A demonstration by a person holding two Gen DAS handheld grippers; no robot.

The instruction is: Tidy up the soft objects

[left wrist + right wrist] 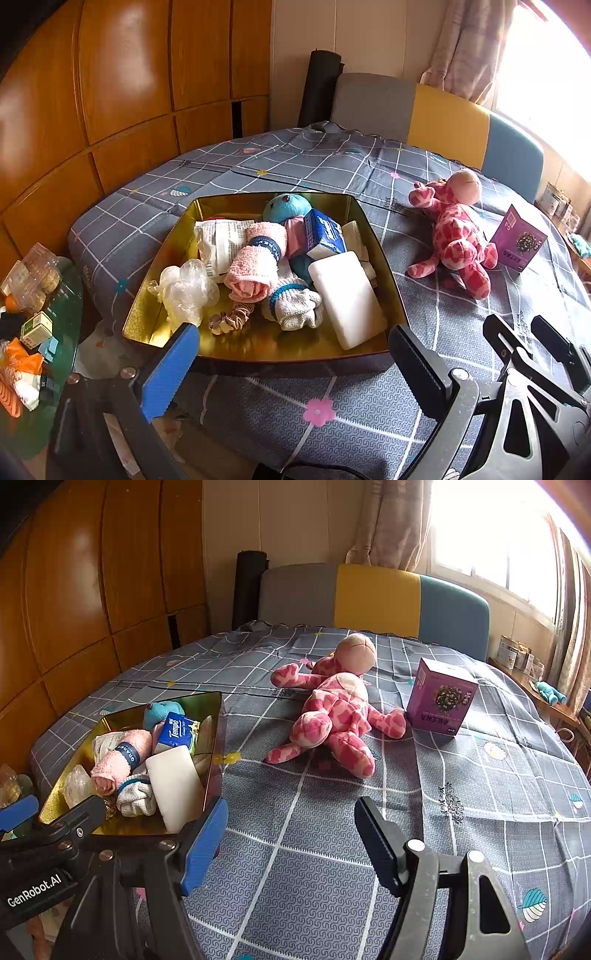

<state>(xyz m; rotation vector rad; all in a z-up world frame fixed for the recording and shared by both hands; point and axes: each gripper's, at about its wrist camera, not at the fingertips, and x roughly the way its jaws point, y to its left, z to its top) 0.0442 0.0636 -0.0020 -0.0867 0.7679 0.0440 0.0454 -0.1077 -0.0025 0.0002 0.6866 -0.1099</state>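
Hovering over the near edge of the bed (295, 849), both grippers stand empty; left gripper (295, 354) has its jaws wide, framing the near wall of the gold tin (369, 221); right gripper (291, 834) likewise wide, nothing between the pads, aimed at open quilt short of the giraffe (332, 716).

Tin sits at the bed's left side, already crowded: pink towel roll (255, 262), white sock (295, 306), blue plush (288, 208), tissue pack (325, 232), white block (347, 295), scrunchie (231, 317), crumpled plastic (184, 291).

Giraffe lies sprawled on the quilt, well apart from the tin, one leg just beside the purple box (439, 698); judged the one soft thing left to stow.

Risks, as judgement:
- a grab at a thin leg lets the body dangle and swing; it may slip free;
- a sweep toward that leg could knock the box over, since they nearly touch;
- little free space in the tin; the giraffe may perch on the pile and roll off, or push the block out;
- pads biting quilt along with plush would drag the cover.
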